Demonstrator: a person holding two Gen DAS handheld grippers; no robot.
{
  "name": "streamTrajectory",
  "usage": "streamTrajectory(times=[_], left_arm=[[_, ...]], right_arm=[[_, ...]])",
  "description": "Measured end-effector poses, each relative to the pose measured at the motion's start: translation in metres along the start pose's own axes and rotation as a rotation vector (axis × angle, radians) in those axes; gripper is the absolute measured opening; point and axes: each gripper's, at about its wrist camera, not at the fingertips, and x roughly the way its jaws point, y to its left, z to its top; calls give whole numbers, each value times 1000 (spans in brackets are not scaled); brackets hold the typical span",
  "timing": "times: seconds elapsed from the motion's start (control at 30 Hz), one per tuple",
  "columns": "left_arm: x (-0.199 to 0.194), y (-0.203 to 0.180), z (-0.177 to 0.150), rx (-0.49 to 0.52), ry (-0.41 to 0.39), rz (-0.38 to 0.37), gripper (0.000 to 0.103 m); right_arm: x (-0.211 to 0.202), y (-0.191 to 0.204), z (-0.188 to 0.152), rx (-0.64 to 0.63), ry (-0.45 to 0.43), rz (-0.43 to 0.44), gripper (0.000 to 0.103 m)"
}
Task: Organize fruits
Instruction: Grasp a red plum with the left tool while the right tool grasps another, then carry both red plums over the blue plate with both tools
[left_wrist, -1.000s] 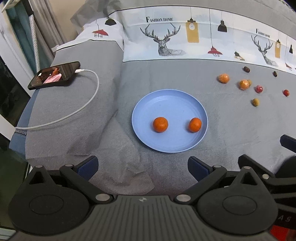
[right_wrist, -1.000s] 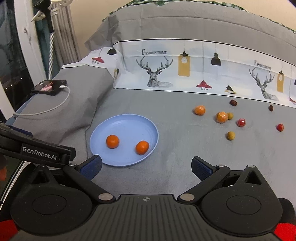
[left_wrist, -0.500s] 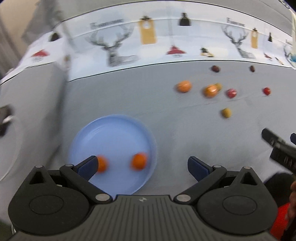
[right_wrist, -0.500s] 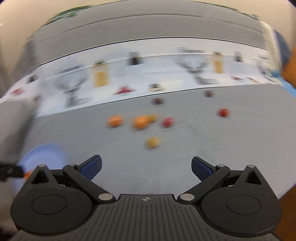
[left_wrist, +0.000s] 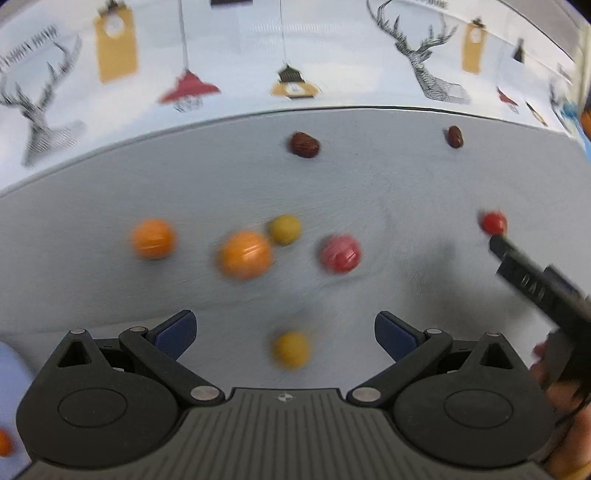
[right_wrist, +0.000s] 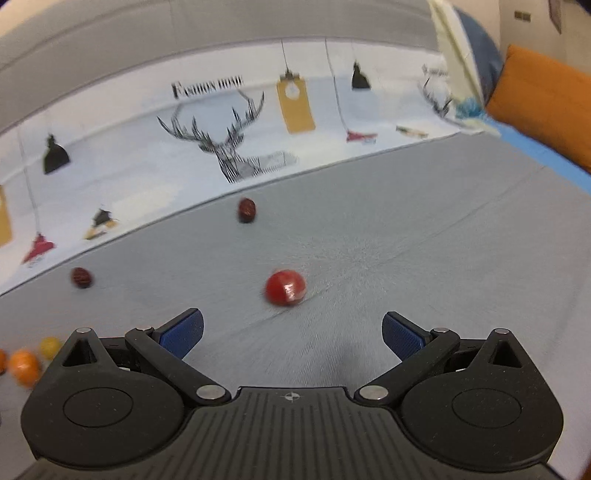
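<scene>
**Grey bedspread, fruit loose, both grippers empty**

Grey bedspread (left_wrist: 406, 177) carries scattered fruit. Left gripper (left_wrist: 285, 328) stands with fingers spread wide, a yellow fruit (left_wrist: 291, 349) lying between them, untouched. Two oranges (left_wrist: 243, 254) lie beyond. Right gripper (right_wrist: 291, 330), also spread wide, hovers just short of a red fruit (right_wrist: 285, 287).

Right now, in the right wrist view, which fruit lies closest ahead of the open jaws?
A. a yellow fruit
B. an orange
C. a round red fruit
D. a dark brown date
C: the red fruit lies on the grey cloth just beyond the right gripper, roughly centred between its open jaws; the dates lie farther back.
</scene>
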Motion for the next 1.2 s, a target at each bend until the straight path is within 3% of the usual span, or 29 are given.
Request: streamTrajectory(times=[0.13,0.3,0.37,0.4,0.43,0.47,0.6,0.9,1.2], left_arm=[[42,-19,23,-79,54,51,103],[67,-28,39,-184,90,96,102],[70,-30,42,-194,100,110,77],[67,-33,42,-181,86,136,70],[63,-34,41,-160,68,125,50],[60,-35,41,-146,61,106,33],[52,-21,37,-202,96,19,33],[-39,13,-26,-63,9,-51,33],[-147,97,-106,-68,-78,50,33]], right_arm=[[38,2,6,-20,19,6,102],[60,6,5,-39,17,-14,102],[59,9,4,-72,-19,-18,86],[55,11,3,-85,-43,-8,52],[51,12,4,-99,-44,-2,34],[49,12,5,-97,-34,-7,34],[36,6,5,-43,-23,-9,34],[-67,10,-2,45,-109,101,34],[-197,69,-30,-36,-172,321,34]])
